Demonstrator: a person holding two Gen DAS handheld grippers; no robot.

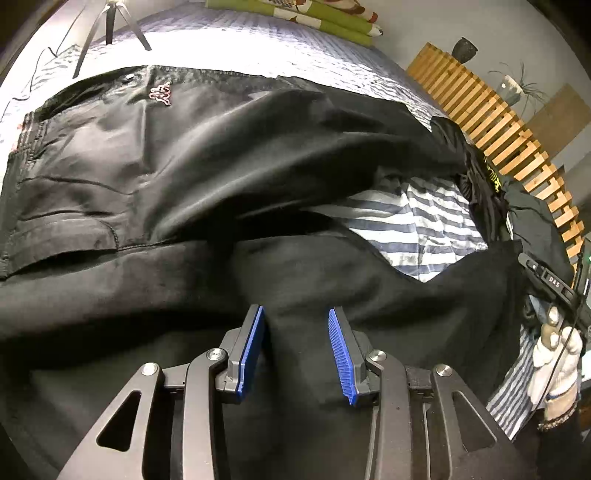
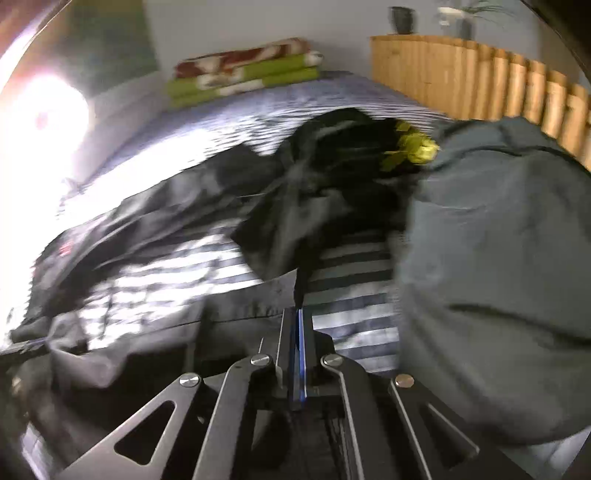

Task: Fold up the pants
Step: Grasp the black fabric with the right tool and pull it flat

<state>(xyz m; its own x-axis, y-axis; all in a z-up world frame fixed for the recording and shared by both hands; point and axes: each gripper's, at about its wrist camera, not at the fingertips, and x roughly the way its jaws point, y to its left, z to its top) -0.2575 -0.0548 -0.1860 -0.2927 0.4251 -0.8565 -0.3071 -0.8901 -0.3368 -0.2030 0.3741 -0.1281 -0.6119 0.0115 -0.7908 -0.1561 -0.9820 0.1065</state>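
The black pants (image 1: 177, 173) lie spread across a bed with a blue-and-white striped cover (image 1: 417, 221), their waistband and a small embroidered logo (image 1: 160, 94) far ahead of the left gripper (image 1: 296, 347) and to its left. One leg runs away toward the upper right, and the other leg comes back under the left fingers (image 1: 253, 347), with a patch of the striped cover showing between the two legs, ahead and to the right of the fingers. The left fingers stand partly spread, their blue pads on either side of a raised ridge of the black cloth; whether the pads press on it cannot be told. In the blurred right wrist view the right gripper (image 2: 299, 314) has its fingers pressed together, pinching a thin edge of the dark pants cloth (image 2: 295, 254) that rises just ahead of the tips. To the right of those fingers sits a bulky grey garment (image 2: 498, 277), and beyond the tips lies a crumpled dark heap with a yellow-green print (image 2: 410, 147). At the far end of the bed is a stack of folded green and red-brown blankets (image 2: 243, 70), with a slatted wooden headboard (image 2: 461, 77) to the right. In the left wrist view a gloved hand (image 1: 554, 365) shows at the right edge, and a tripod (image 1: 110, 29) stands far ahead on the left.
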